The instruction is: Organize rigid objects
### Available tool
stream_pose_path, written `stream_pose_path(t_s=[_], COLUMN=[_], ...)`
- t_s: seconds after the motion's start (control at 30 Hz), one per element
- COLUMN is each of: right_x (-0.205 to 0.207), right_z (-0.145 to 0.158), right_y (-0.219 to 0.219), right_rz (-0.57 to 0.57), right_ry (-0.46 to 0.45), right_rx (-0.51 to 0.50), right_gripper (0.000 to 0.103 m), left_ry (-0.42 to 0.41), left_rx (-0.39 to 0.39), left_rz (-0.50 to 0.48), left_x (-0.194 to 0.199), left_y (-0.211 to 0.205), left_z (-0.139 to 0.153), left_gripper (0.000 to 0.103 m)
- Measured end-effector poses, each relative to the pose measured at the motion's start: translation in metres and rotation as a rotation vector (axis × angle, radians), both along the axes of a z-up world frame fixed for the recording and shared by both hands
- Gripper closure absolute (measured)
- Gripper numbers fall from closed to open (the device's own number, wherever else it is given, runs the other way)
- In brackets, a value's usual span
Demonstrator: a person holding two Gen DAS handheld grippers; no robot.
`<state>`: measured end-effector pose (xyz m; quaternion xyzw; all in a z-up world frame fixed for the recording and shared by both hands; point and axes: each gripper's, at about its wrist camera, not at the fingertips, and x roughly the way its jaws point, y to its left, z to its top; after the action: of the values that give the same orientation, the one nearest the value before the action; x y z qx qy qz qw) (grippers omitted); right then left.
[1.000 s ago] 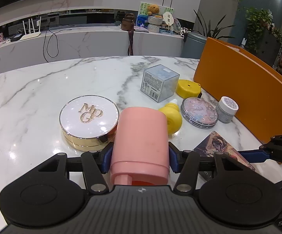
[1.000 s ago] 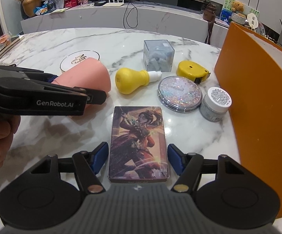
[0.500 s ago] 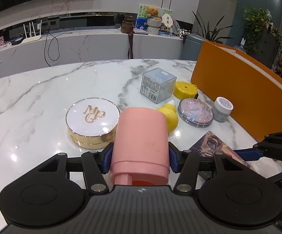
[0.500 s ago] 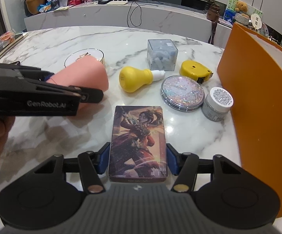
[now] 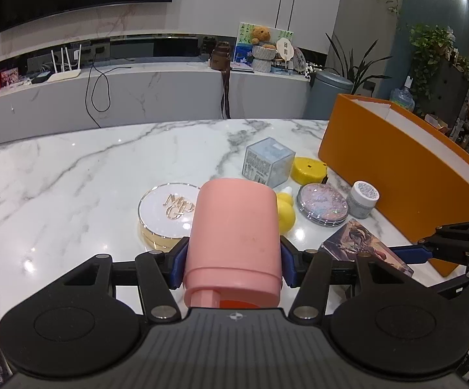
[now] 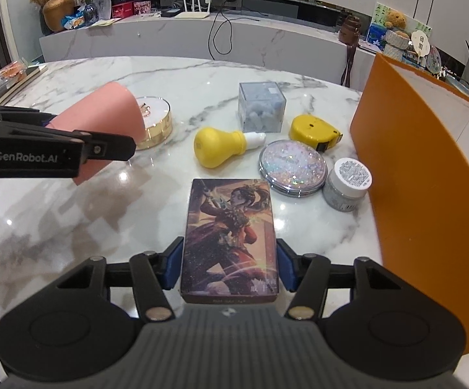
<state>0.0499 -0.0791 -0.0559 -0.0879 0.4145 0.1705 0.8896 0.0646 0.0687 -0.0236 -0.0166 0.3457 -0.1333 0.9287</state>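
A pink cylindrical cup (image 5: pixel 234 227) lies lengthwise between the blue pads of my left gripper (image 5: pixel 233 261), which is shut on it and holds it above the marble table (image 5: pixel 72 188). From the right wrist view the same cup (image 6: pixel 104 110) hangs at the left, clear of the tabletop. My right gripper (image 6: pixel 229 265) is shut on a flat illustrated box (image 6: pixel 231 223) that lies on the table, with a pad against each long side. That box (image 5: pixel 361 246) also shows in the left wrist view, low on the right.
A white-and-gold round compact (image 6: pixel 153 120), a yellow bulb-shaped bottle (image 6: pixel 218 146), a clear cube box (image 6: pixel 260 107), a yellow tape measure (image 6: pixel 312 129), a glittery disc (image 6: pixel 293 168) and a small jar (image 6: pixel 348 181) sit beyond. A tall orange box (image 6: pixel 413 178) stands on the right.
My left gripper has risen with the pink cup, so the table objects look smaller. The right gripper's jaws have closed in from apart onto the illustrated box's sides.
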Motion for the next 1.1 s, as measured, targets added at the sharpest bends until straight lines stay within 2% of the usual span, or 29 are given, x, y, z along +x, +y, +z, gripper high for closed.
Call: stream_pose_path(t_s=[0.47,0.6,0.83,1.1], right_x=[-0.009,-0.009,-0.005,-0.003], right_z=[0.033,0.050,0.087,0.114], right_y=[-0.019,-0.030,-0.071,-0.128], right_rz=[-0.032,-0.055,-0.173,-0.311], right_ry=[-0.099,-0.152,-0.249,-0.300], right_rx=[0.055,0.062,0.086,0.127], right_gripper=[0.046,0.046,0.046,0.046], left_ry=[-0.065,-0.087,-0.162,-0.212], left_rx=[0.035,0.043,0.047,0.066], left_rz=[-0.067,-0.083,-0.139,-0.238], left_x=[-0.014,-0.010,0.004,0.015], left_y=[-0.041,-0.057,-0.101,-0.156], left_z=[0.036,0.049,0.083,0.100], left_gripper=[0.040,0.040,0.040,0.040])
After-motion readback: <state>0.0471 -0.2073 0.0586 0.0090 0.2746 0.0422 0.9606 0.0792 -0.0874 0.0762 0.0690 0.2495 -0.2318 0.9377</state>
